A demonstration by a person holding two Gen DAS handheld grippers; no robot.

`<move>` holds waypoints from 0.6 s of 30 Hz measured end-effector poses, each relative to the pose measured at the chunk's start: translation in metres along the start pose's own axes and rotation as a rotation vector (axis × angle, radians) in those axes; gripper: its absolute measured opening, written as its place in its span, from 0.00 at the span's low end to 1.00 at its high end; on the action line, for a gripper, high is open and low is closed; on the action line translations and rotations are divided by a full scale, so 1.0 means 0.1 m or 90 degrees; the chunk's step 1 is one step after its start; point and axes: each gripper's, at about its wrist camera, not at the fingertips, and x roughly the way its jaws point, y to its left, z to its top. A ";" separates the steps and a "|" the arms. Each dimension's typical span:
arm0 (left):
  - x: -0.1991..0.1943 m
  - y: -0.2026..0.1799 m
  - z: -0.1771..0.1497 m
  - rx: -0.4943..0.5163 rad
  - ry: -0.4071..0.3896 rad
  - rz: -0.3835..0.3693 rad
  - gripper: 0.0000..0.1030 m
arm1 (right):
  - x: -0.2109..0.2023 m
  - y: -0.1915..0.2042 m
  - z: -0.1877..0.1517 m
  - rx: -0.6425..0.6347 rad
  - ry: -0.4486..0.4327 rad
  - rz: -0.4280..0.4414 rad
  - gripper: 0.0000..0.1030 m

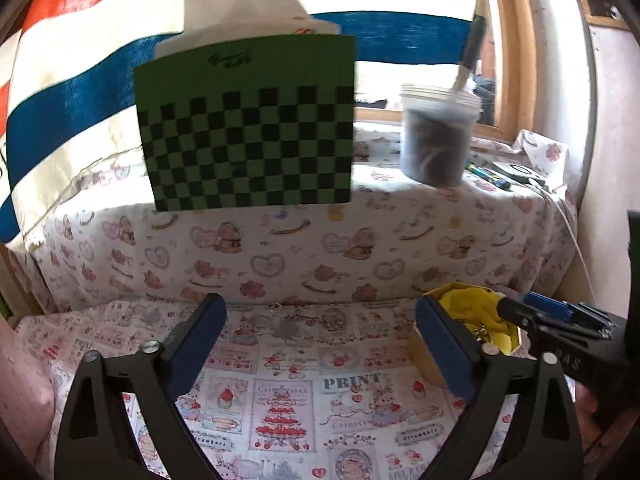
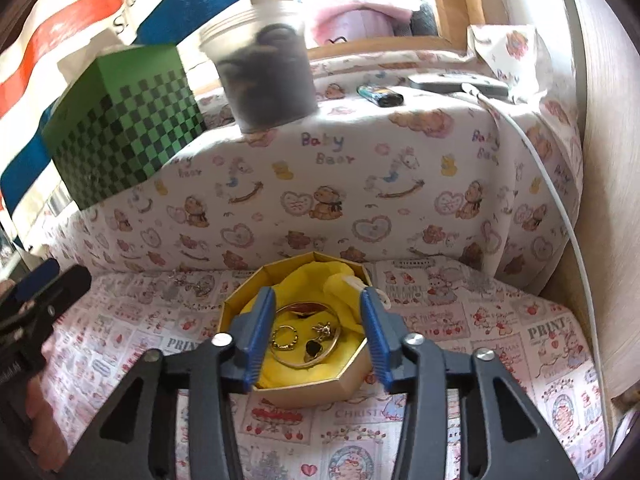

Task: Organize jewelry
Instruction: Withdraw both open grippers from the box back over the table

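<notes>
Right wrist view shows the right claw [image 2: 318,334] held just over a gold box [image 2: 352,380], its fingers apart and holding nothing. The box stands on the patterned cloth [image 2: 500,328] and is lined with yellow tissue [image 2: 316,276]. On the tissue lie a large thin bangle [image 2: 336,338], a small gold ring [image 2: 285,338], a dark heart-shaped piece [image 2: 313,347] and a small gold charm [image 2: 324,329]. They lie close together, and some seem to touch.

Left wrist view shows the left claw [image 1: 320,344] with its fingers wide apart and empty, over the cloth beside the box. A few silver pieces [image 1: 292,322] lie on the cloth ahead of it, near the fold; they are too small to tell what they are.

I judge that all these pieces are very light, hard and smooth, so they can slip from the pads. The bangle is stiff; it is best to pinch it across its thin rim, at a part free from the other pieces. The ring and the charm are tiny, so only the very tips can take them. The tissue is soft and may come up together with a piece. If the silver pieces have fine chains, they can tangle or hang loose when lifted.
</notes>
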 end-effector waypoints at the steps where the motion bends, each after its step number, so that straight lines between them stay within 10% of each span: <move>1: 0.01 0.02 0.00 -0.003 0.001 0.003 0.93 | 0.00 0.01 0.00 -0.003 -0.001 -0.003 0.43; 18: 0.16 0.42 0.03 -0.057 0.023 0.042 0.95 | 0.02 0.03 -0.01 -0.011 -0.018 -0.035 0.70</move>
